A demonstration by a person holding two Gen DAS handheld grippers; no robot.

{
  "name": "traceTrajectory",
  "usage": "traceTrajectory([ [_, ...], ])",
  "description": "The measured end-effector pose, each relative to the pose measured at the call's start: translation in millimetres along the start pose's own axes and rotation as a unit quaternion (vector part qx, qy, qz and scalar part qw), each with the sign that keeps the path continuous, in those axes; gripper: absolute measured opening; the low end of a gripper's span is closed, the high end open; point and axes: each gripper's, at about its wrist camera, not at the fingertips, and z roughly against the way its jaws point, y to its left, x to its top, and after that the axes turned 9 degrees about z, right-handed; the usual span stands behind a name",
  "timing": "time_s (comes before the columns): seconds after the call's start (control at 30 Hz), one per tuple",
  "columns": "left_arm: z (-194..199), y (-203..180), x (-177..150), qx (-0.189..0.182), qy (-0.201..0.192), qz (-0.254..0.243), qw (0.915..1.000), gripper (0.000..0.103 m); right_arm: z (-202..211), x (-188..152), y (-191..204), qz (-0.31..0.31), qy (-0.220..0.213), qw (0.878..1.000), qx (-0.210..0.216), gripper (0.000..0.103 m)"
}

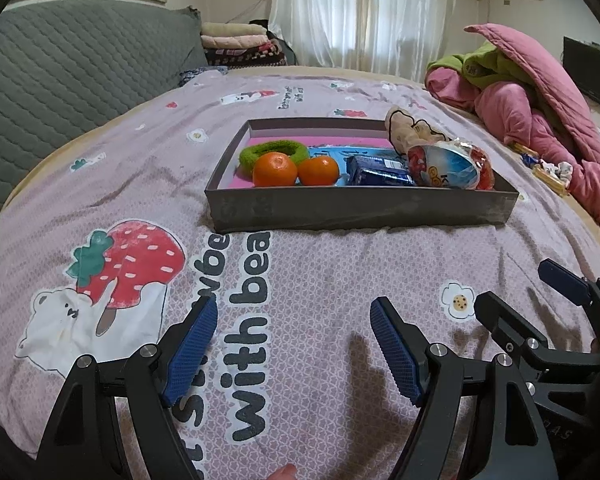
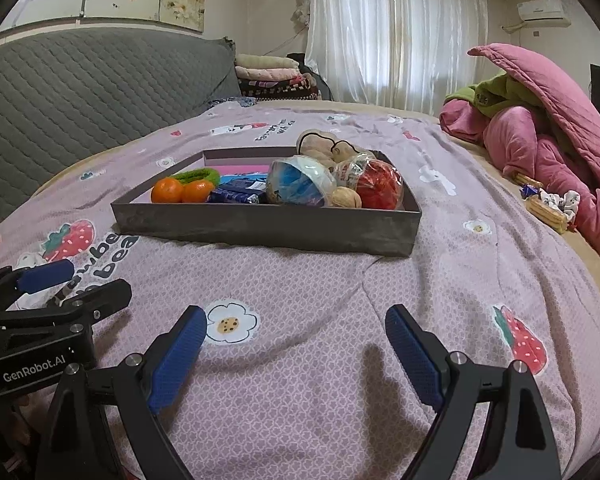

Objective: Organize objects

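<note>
A shallow grey box [image 1: 356, 206] [image 2: 260, 228] lies on the pink printed bedspread. It holds two oranges [image 1: 275, 169] [image 2: 167, 190], a green hair tie [image 1: 274, 147] [image 2: 198, 175], a blue wrapped pack [image 1: 380, 172] [image 2: 236, 196], a blue-and-clear egg-shaped package [image 1: 444, 168] [image 2: 300, 182], a red one [image 2: 380, 184], a walnut [image 2: 346, 199] and a beige plush toy [image 1: 404, 128] [image 2: 320, 146]. My left gripper [image 1: 294, 312] is open over the bedspread in front of the box, holding nothing. My right gripper [image 2: 296, 318] is open too, empty, to the right of the left one [image 1: 516, 292].
Crumpled pink and green bedding [image 1: 540, 92] [image 2: 540, 128] is piled at the right. Small items, among them wafer sticks [image 2: 548, 208], lie beside it near the bed edge. A grey quilted headboard [image 1: 68, 76] rises at the left, folded blankets [image 2: 272, 74] behind.
</note>
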Motion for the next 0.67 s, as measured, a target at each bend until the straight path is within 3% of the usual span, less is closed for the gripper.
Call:
traceTrajectory([
  [0.67,-6.7,4.0,1.2,-0.004,0.011,0.008,0.9999,0.080,-2.7,-0.7,-1.8,-0.001,0.001,1.000,-0.002,0.091],
])
